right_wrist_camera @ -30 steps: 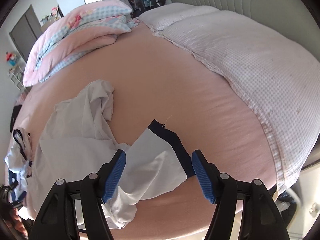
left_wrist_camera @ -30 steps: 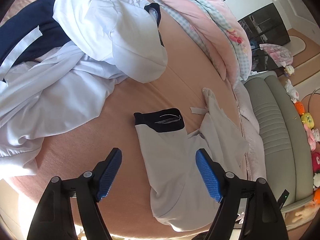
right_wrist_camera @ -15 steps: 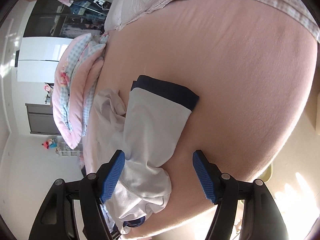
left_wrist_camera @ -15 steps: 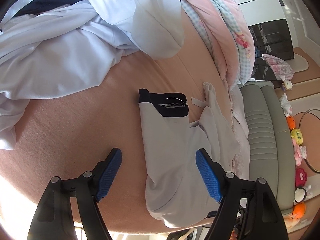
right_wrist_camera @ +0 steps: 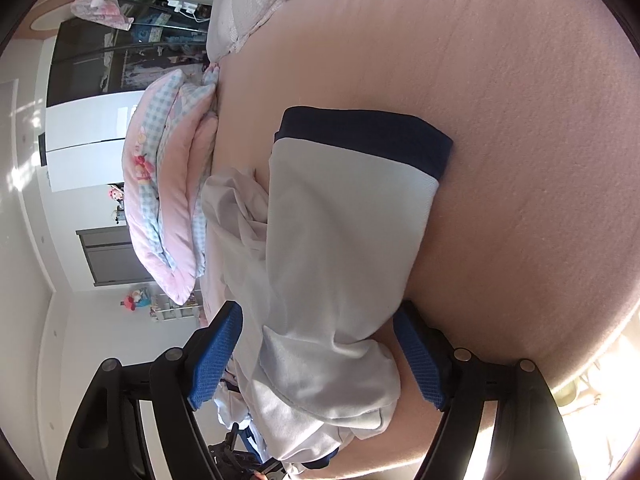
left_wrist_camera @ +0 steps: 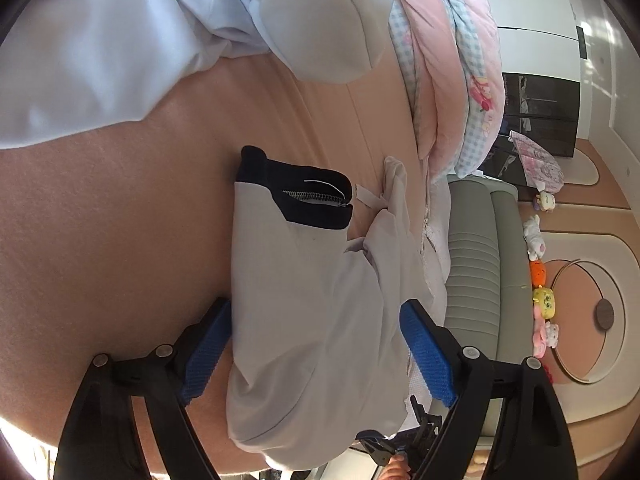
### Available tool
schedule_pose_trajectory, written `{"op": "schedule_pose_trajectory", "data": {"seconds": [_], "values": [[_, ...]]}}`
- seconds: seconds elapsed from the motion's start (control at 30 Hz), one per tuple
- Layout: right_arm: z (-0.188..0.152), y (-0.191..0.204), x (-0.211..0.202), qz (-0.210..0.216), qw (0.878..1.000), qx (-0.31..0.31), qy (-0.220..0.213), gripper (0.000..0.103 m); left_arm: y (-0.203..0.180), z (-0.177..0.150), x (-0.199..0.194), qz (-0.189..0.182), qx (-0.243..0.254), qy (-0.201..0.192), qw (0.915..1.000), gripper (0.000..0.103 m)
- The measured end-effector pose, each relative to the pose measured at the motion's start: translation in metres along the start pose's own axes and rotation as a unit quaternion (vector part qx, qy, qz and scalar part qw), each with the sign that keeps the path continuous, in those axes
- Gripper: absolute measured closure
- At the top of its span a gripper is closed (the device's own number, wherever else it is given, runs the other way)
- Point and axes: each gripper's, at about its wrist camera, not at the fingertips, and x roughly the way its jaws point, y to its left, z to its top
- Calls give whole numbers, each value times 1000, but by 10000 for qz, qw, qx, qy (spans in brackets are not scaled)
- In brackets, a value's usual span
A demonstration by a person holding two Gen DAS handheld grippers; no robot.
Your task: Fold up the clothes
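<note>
Both grippers, left gripper and right gripper, tilted down, jaws just widened, straddling grey garment unpressed.

Left wrist view: pale clothes pile cut off by the top and left edges. Trousers' lower end runs under the tool arms, hem not seen. A fingertip clipped at the bottom edge (hand otherwise out of view). Right wrist view: trousers' near end hidden below frame; shelf toys too small to tell.
</note>
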Motion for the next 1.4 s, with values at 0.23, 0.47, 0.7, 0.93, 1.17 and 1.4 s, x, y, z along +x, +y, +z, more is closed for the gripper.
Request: {"op": "schedule_pose_trajectory", "data": {"seconds": [0.23, 0.47, 0.7, 0.93, 1.17, 1.4], "values": [[10, 3, 13, 297, 9993, 185, -115, 15, -14, 5, 22, -141, 237, 60, 9996, 19], [15, 3, 18, 526, 9985, -142, -7, 15, -6, 1, 18, -305, 351, -161, 9988, 21], [15, -33, 3, 1205, 9920, 319, -180, 52, 12, 4, 15, -327, 153, -133, 9993, 63], [11, -38, 5, 858, 9961, -6, -196, 86, 33, 4, 14, -235, -119, -146, 9995, 98], [8, -22, 7, -54, 9972, -694, -267, 103, 15, -2, 15, 320, 365, -342, 9982, 99], [-7, 41, 7, -1854, 9423, -2669, -801, 103, -25, -9, 7, 1532, 1503, -832, 9731, 101]]}}
